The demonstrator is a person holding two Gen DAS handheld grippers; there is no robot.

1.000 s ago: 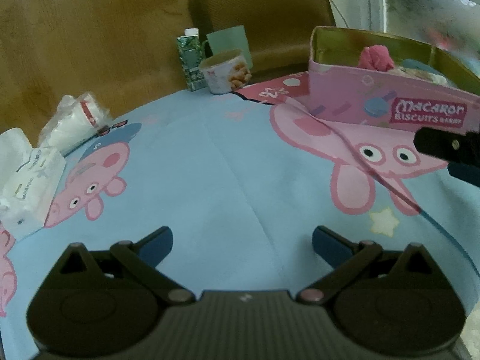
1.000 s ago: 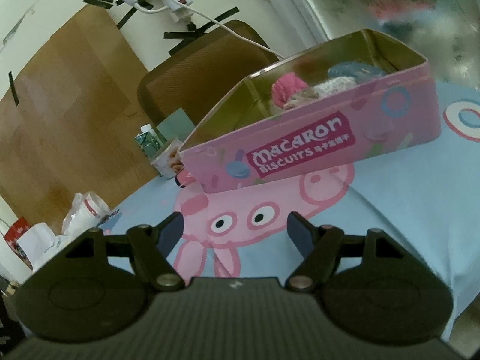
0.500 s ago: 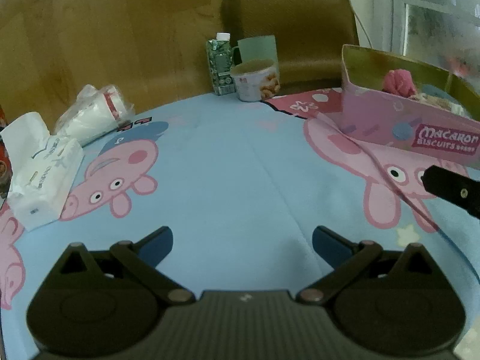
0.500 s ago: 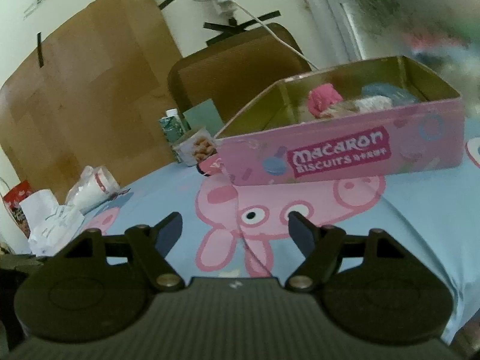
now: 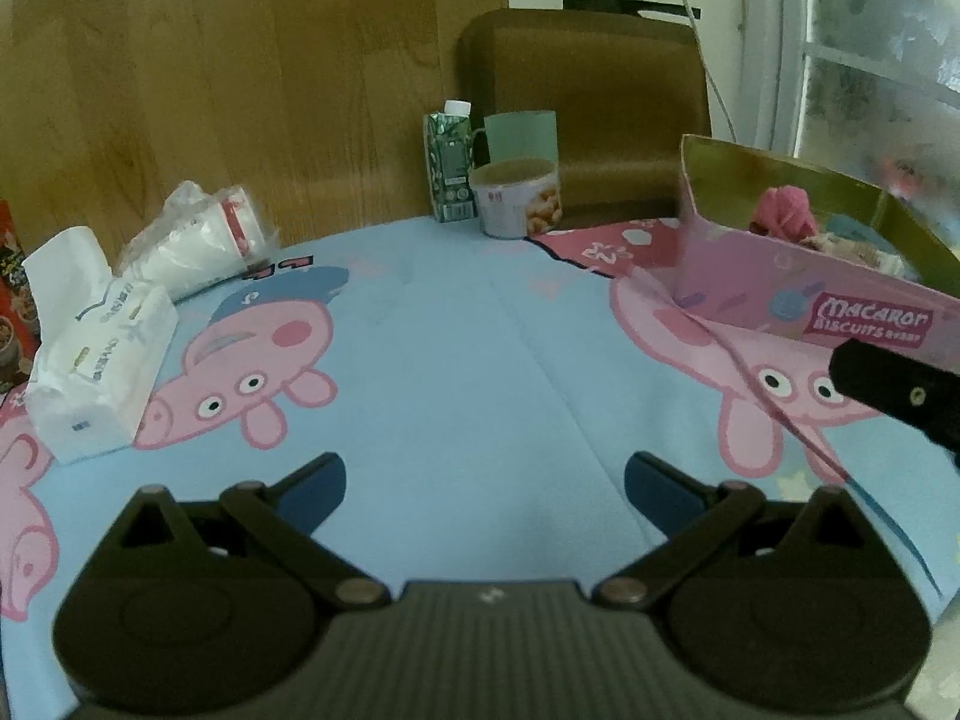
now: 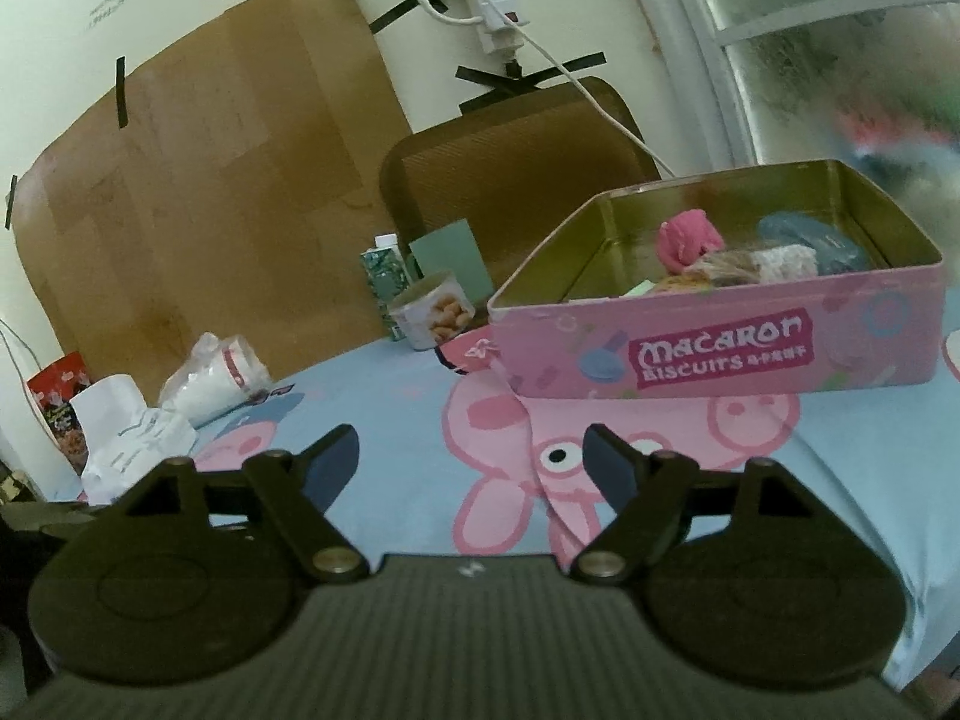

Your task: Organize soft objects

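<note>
A pink "Macaron Biscuits" tin [image 6: 720, 354] stands open on the blue cartoon-pig tablecloth [image 5: 468, 372]. Inside it lie a pink soft object [image 6: 687, 237], a blue one [image 6: 810, 243] and pale ones [image 6: 762, 261]. The tin shows at the right in the left wrist view [image 5: 804, 294], with the pink soft object [image 5: 783, 210] inside. My left gripper [image 5: 483, 483] is open and empty above the cloth. My right gripper [image 6: 471, 459] is open and empty, in front of the tin. A black part of the right gripper [image 5: 900, 396] shows at the left view's right edge.
A tissue pack [image 5: 96, 372] and a bagged stack of cups [image 5: 198, 240] lie at the left. A green carton [image 5: 447, 165], a snack cup [image 5: 516, 198] and a green mug [image 5: 519, 135] stand at the far edge. A brown chair [image 5: 588, 108] is behind the table.
Both grippers have pulled back and risen away from the tin, so more of the table and wall shows. Both stay open and empty.
</note>
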